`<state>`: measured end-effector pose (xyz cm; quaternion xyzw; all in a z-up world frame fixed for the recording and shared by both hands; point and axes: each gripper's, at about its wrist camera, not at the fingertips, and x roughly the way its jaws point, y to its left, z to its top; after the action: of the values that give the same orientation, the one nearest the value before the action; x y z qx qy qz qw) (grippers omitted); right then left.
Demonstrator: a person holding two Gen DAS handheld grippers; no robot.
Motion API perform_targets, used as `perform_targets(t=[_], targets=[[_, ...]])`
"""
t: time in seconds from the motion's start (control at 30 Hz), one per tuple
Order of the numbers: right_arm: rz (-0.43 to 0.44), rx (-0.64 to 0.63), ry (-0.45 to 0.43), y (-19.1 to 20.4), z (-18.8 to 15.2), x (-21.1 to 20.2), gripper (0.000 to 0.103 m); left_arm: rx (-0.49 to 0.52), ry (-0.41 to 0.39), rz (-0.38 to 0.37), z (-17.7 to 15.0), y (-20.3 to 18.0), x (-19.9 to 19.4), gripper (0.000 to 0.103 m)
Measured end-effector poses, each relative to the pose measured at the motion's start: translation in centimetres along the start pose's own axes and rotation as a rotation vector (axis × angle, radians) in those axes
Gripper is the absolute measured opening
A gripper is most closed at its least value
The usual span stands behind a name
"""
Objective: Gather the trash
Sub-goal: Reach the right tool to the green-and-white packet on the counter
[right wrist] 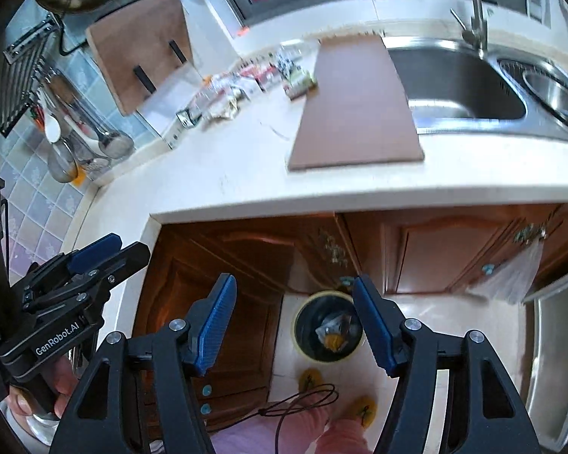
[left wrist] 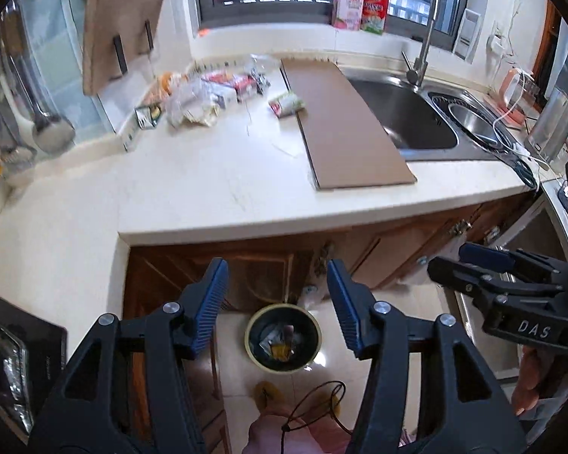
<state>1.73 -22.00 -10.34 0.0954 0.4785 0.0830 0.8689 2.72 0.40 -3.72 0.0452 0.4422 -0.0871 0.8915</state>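
Both your tongs are spread and empty: the left gripper (left wrist: 278, 306) and right gripper (right wrist: 295, 321) hang over the one trash bin (left wrist: 283, 336) on the floor, which already holds some wrappers. What's left lies up and ahead of you: a loose trash pile (left wrist: 204, 94) at the back left of the countertop (left wrist: 216, 189), too jumbled to count, beside one brown board (left wrist: 344, 125). Judging by the layout, your left hand is nearer.
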Motion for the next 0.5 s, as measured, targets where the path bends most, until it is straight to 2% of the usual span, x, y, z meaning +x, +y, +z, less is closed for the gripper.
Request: perform_targets(t=[0.07, 0.2, 0.37, 0.5], targets=[[0.006, -0.006, -0.018, 0.3, 0.7, -0.2, 0.065, -0.004, -0.019, 0.019, 0.6, 0.0, -0.4, 0.053], [0.032, -0.019, -0.045, 0.6, 3.0, -1.0, 0.065, -0.006, -0.058, 0.06, 2.1, 0.9, -0.7, 0.065], [0.05, -0.018, -0.066, 0.9, 6.5, -1.0, 0.065, -0.014, -0.083, 0.101, 5.2, 2.8, 0.6, 0.065], [0.051, -0.004, -0.061, 1.6, 9.6, 0.9, 0.065, -0.007, -0.099, 0.125, 7.9, 4.7, 2.9, 0.065]])
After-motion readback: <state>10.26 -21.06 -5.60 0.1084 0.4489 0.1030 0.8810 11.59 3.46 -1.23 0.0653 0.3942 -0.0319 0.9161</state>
